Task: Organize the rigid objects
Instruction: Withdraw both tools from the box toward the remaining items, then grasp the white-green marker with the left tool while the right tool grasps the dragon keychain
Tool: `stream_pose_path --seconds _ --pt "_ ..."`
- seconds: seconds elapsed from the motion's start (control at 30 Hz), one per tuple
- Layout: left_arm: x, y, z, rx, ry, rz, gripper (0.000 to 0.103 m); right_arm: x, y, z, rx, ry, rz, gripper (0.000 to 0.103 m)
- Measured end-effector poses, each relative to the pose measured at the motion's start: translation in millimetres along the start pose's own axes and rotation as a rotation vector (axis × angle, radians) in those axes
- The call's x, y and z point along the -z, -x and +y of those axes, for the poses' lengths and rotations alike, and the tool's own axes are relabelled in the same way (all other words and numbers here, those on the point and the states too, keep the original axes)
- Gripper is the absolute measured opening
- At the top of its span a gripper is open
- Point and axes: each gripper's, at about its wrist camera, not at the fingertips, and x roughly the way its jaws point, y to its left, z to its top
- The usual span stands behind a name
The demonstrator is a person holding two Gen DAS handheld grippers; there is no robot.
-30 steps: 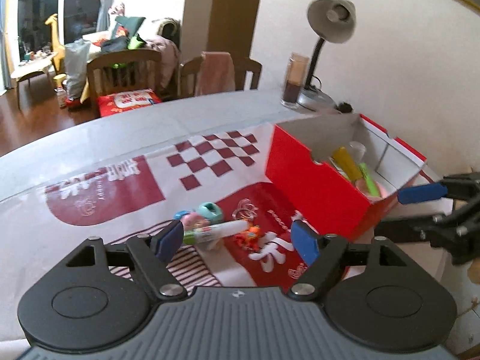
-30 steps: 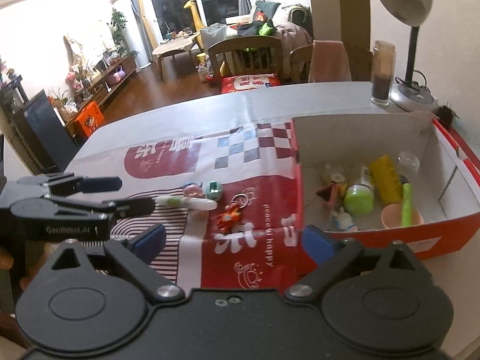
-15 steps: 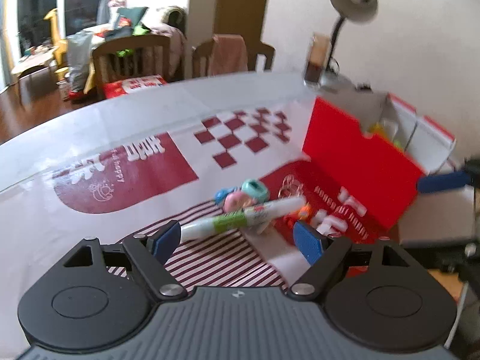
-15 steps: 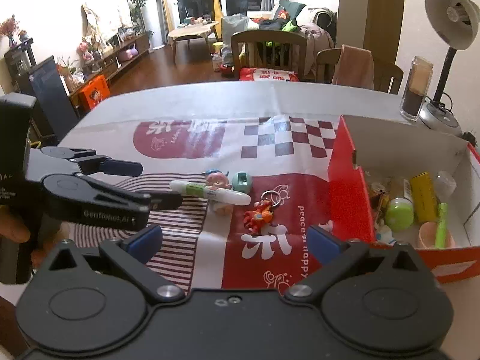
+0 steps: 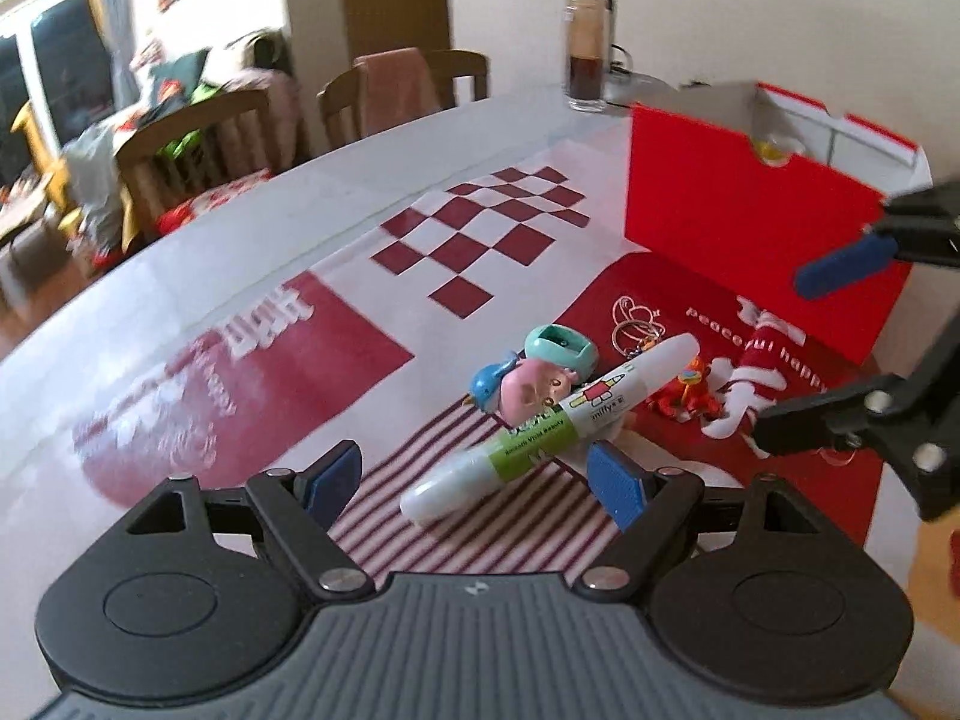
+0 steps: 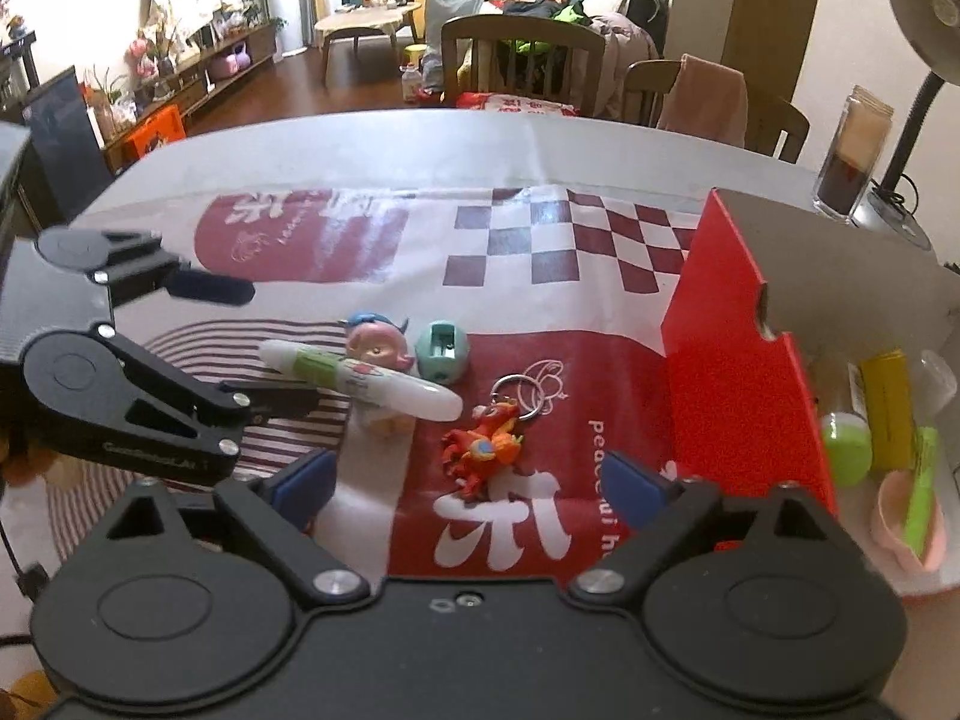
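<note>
A white and green marker (image 5: 552, 426) (image 6: 360, 381) lies on the red and white table mat, resting across a pink figurine with a blue cap (image 5: 528, 387) (image 6: 375, 348). A teal sharpener (image 5: 561, 351) (image 6: 443, 353) and an orange keychain toy (image 5: 684, 399) (image 6: 483, 447) lie beside them. My left gripper (image 5: 477, 483) (image 6: 252, 342) is open with the marker's near end between its fingers. My right gripper (image 6: 471, 483) is open and empty just before the keychain. The red box (image 5: 744, 228) (image 6: 738, 372) holds several items.
A glass of dark drink (image 6: 852, 165) and a desk lamp (image 6: 924, 6) stand behind the box. Wooden chairs (image 6: 522, 54) stand at the table's far edge. The box's red side wall rises right of the loose items.
My left gripper has moved forward and lower, so the marker's end is now between its open fingers. My right gripper has moved left, nearer the keychain.
</note>
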Motion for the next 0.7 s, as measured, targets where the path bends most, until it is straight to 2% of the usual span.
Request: stream_pose_path --seconds 0.33,0.47,0.53,0.67,0.7 --pt "-6.9 -25.6 9.5 0.107 -0.104 0.026 0.082 -6.5 -27.1 0.8 0.002 0.056 0.030 0.075" --pt "-6.8 -33.3 8.9 0.143 -0.124 0.046 0.069 -7.3 -36.4 -0.9 -0.006 0.061 0.039 0.072" --pt "-6.0 -34.9 7.5 0.153 -0.136 0.050 0.058 -6.7 -38.8 0.0 -0.008 0.070 0.040 0.068" --pt "-4.3 -35.1 6.5 0.171 -0.145 0.048 0.056 -6.4 -45.7 0.9 -0.013 0.080 0.054 0.059" --pt "-4.0 -34.9 6.7 0.179 -0.147 0.046 0.052 -6.6 -47.1 0.0 -0.017 0.075 0.057 0.057"
